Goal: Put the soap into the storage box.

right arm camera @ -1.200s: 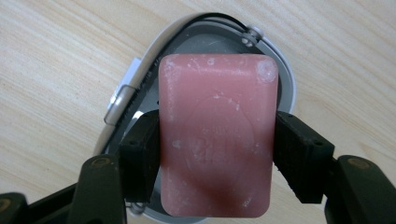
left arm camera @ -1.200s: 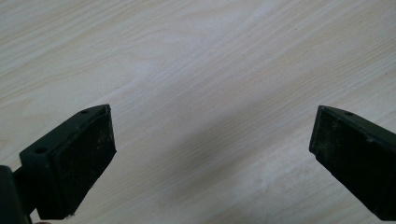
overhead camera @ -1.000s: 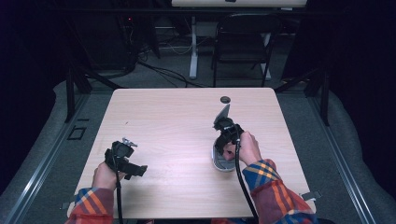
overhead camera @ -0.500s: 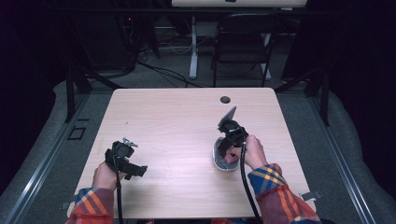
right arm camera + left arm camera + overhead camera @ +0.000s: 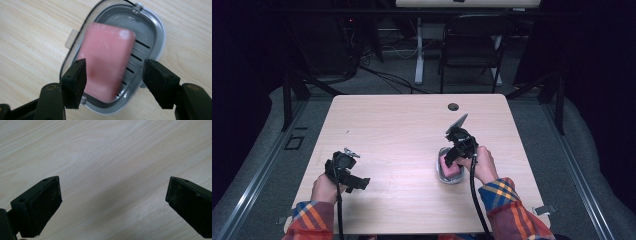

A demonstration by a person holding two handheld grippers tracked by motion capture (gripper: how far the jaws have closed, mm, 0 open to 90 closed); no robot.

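A pink bar of soap (image 5: pixel 107 60) lies tilted in a grey soap dish (image 5: pixel 157 32) on the wooden table. My right gripper (image 5: pixel 115 63) points down over it with its jaws on either side of the bar. The left pad (image 5: pixel 78 77) is at the bar's edge, while a gap shows between the right pad (image 5: pixel 156 80) and the soap. In the high view the right gripper (image 5: pixel 451 159) hangs over the soap (image 5: pixel 451 170) in the dish (image 5: pixel 452 180) at the table's right middle. My left gripper (image 5: pixel 357 181) rests near the front left, and in the left gripper view it (image 5: pixel 112 192) stands wide open over bare wood.
A round black cable hole (image 5: pixel 453 106) sits near the table's far edge (image 5: pixel 417 96). Behind the table stand a dark chair (image 5: pixel 472 45) and a white desk leg (image 5: pixel 418 50) with cables on the floor. Bare tabletop lies between the two hands.
My right hand has shifted slightly toward the near edge above the soap dish. The left hand and its gripper have stayed still.
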